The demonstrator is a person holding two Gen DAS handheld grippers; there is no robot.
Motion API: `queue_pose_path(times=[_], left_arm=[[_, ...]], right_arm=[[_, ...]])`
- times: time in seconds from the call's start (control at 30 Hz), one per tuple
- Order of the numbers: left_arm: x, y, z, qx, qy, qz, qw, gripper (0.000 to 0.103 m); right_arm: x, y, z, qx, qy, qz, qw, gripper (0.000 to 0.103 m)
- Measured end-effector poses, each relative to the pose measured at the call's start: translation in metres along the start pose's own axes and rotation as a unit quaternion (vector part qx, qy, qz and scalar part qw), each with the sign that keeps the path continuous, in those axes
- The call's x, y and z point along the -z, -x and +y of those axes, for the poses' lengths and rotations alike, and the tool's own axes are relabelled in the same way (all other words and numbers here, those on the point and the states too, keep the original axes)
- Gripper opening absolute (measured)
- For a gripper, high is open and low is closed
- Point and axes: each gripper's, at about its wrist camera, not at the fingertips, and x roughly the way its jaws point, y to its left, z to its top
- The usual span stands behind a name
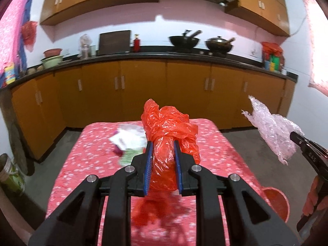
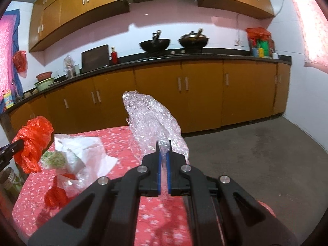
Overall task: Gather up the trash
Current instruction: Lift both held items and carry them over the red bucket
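My left gripper (image 1: pixel 163 143) is shut on a crumpled orange plastic bag (image 1: pixel 170 127), held above the red flowered table (image 1: pixel 221 143). My right gripper (image 2: pixel 163 143) is shut on a wad of clear bubble wrap (image 2: pixel 151 119), also lifted off the table. In the left wrist view the bubble wrap (image 1: pixel 272 129) hangs at the right from the right gripper's black fingers (image 1: pixel 297 138). In the right wrist view the orange bag (image 2: pixel 33 141) hangs at the left edge. White paper and a green-patterned wrapper (image 2: pixel 67 155) lie on the table, with a red scrap (image 2: pixel 55 194) nearer me.
A red bucket (image 1: pixel 276 203) stands on the grey floor to the right of the table. Orange cabinets with a black counter (image 2: pixel 184 55) run along the far wall, carrying woks, bowls and bottles. A green container (image 1: pixel 12 176) sits on the floor at the left.
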Motion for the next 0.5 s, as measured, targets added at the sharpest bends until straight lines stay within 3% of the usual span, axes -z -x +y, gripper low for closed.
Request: queue_pose_path(times=[0.23, 0.5], left_arm=[[0.003, -0.005, -0.058, 0.056, -0.022, 0.011, 0.9981, 0.020], [0.022, -0.012, -0.138, 0.128, -0.044, 0.031, 0.9903, 0.020]], right_arm=[[0.010, 0.024, -0.056, 0.043, -0.013, -0.008, 0.999, 0.005], [0.033, 0.048, -0.128, 0.107, -0.032, -0.005, 0.994, 0.005]])
